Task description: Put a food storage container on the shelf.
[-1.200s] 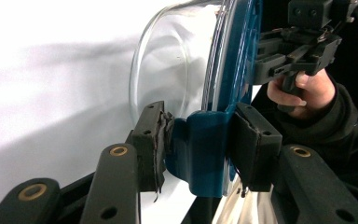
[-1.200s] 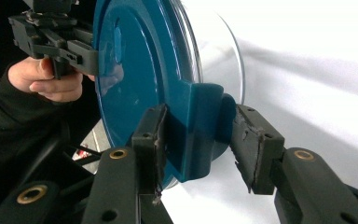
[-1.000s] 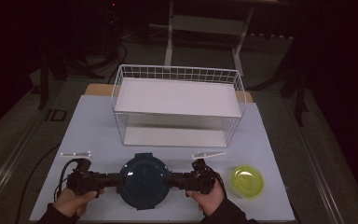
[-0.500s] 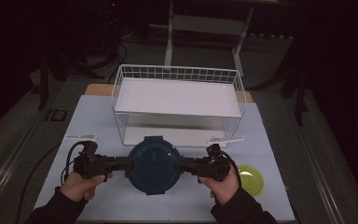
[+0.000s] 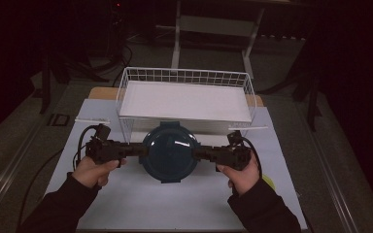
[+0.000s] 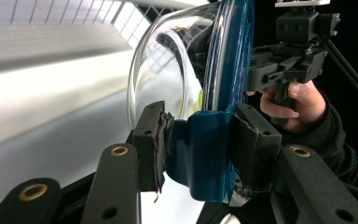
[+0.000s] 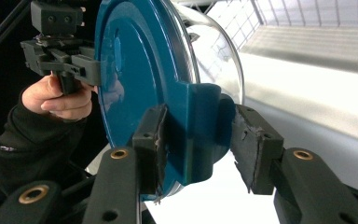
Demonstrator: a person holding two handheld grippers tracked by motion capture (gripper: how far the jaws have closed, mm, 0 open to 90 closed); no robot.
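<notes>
Raised toward basket [image 5: 184, 97]: blue lid [image 5: 169, 151]; gripper views show clamped side tabs.

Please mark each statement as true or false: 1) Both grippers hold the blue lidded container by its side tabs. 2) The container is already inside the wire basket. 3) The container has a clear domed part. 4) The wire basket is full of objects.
1) True. The left gripper and the right gripper each clamp a side tab of the blue container.
2) False. In the high view it is held in front of the wire basket, overlapping the near rim.
3) True. The left gripper view shows a clear dome on the blue base.
4) False. Its white floor looks bare.
</notes>
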